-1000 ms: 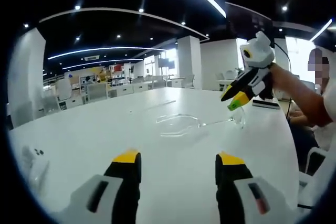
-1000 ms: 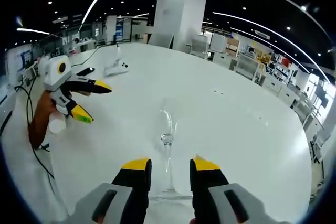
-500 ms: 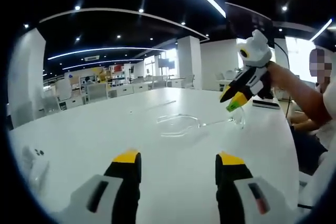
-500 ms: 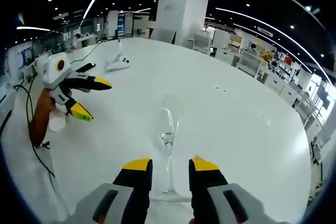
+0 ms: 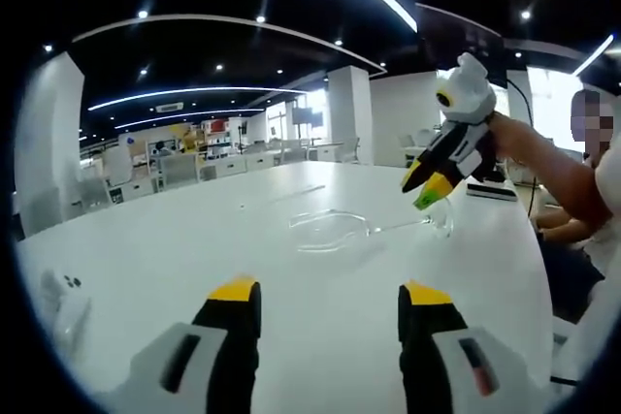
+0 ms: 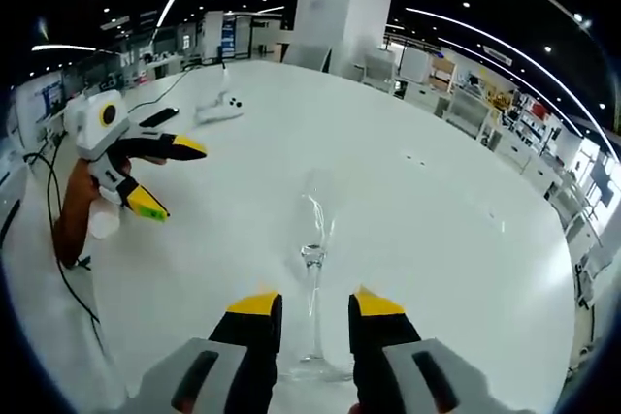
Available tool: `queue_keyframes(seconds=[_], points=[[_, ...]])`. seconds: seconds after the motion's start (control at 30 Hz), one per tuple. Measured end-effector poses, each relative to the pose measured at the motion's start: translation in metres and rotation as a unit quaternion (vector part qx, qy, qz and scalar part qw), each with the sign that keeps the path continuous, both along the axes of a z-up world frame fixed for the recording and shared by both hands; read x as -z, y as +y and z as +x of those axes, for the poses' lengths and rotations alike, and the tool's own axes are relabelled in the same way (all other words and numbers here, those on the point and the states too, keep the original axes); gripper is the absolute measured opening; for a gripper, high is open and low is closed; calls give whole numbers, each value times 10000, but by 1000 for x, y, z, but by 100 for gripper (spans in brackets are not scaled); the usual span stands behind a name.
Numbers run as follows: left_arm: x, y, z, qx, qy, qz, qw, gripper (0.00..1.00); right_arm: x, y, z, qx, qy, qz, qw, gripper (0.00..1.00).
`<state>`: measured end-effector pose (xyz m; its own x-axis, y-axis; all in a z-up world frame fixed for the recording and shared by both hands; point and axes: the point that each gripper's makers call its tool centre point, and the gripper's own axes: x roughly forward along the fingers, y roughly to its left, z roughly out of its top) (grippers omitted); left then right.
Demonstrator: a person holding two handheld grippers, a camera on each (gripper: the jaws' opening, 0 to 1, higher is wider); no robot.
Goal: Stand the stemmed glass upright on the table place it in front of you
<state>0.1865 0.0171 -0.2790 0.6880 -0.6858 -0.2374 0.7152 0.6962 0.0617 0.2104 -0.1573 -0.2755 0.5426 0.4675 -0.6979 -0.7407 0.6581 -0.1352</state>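
Note:
A clear stemmed glass (image 5: pixel 332 232) lies on its side on the white table (image 5: pixel 194 249), its bowl toward the middle and its foot toward the right. My right gripper (image 5: pixel 419 189) hovers just above the foot, held by a person's hand. In the right gripper view the glass (image 6: pixel 313 215) points away from me. Its stem runs down into the narrow gap of my right gripper (image 6: pixel 315 303), whose jaws stand slightly apart and hold nothing. My left gripper (image 5: pixel 328 294) is wide open over bare table, well short of the glass. It appears at the left as left gripper (image 6: pixel 177 181).
A small white object (image 5: pixel 56 302) lies near the table's left edge. A white device (image 6: pixel 218 110) with a cable and a dark flat item (image 6: pixel 158 126) lie farther back. A person's arm (image 5: pixel 548 176) reaches in from the right. A cable (image 6: pixel 60 269) trails off the table edge.
My right gripper has risen a little above the glass's foot. The glass still lies on its side and my left gripper has not moved.

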Motion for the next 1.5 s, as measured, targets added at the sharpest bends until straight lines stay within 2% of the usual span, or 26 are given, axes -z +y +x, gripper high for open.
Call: queue_keyframes(seconds=[1.5], points=[[1, 1, 1, -33, -18, 36, 10000, 57, 20, 9, 10, -186, 452, -470, 9977, 30]])
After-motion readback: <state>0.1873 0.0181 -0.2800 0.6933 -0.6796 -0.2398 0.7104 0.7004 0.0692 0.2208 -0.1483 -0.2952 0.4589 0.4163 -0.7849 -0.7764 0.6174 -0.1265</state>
